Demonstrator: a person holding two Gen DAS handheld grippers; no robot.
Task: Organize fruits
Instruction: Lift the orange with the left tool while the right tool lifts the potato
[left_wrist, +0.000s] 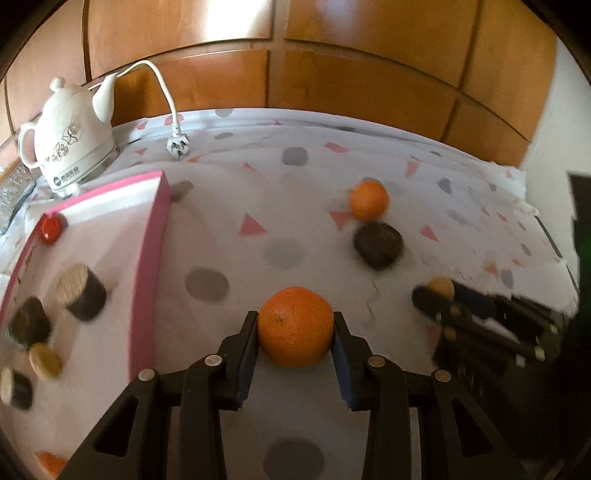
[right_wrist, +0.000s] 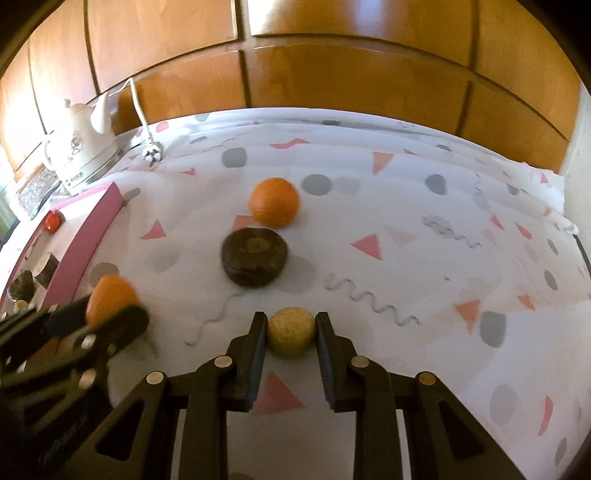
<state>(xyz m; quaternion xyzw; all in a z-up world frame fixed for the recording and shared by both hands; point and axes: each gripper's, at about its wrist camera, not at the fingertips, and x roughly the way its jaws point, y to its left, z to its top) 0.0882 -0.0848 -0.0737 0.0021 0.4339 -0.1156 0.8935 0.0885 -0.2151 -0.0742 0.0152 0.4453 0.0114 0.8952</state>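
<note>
My left gripper (left_wrist: 295, 321) is shut on an orange (left_wrist: 295, 326) above the tablecloth, just right of the pink-rimmed box (left_wrist: 151, 266); it also shows in the right wrist view (right_wrist: 110, 314). My right gripper (right_wrist: 291, 321) is shut on a small tan round fruit (right_wrist: 291, 332); it shows blurred in the left wrist view (left_wrist: 436, 295). A second orange (left_wrist: 368, 201) (right_wrist: 274, 202) and a dark brown round fruit (left_wrist: 377, 244) (right_wrist: 254, 256) lie on the cloth ahead. The box holds a small red fruit (left_wrist: 50, 229), dark cylinders (left_wrist: 81, 291) and a tan fruit (left_wrist: 44, 360).
A white teapot-style kettle (left_wrist: 70, 136) (right_wrist: 81, 147) stands at the back left, its cord and plug (left_wrist: 178, 146) lying on the cloth. Wooden cabinet panels (left_wrist: 332, 74) run behind the table. The table's right edge (left_wrist: 554, 251) is near the right gripper.
</note>
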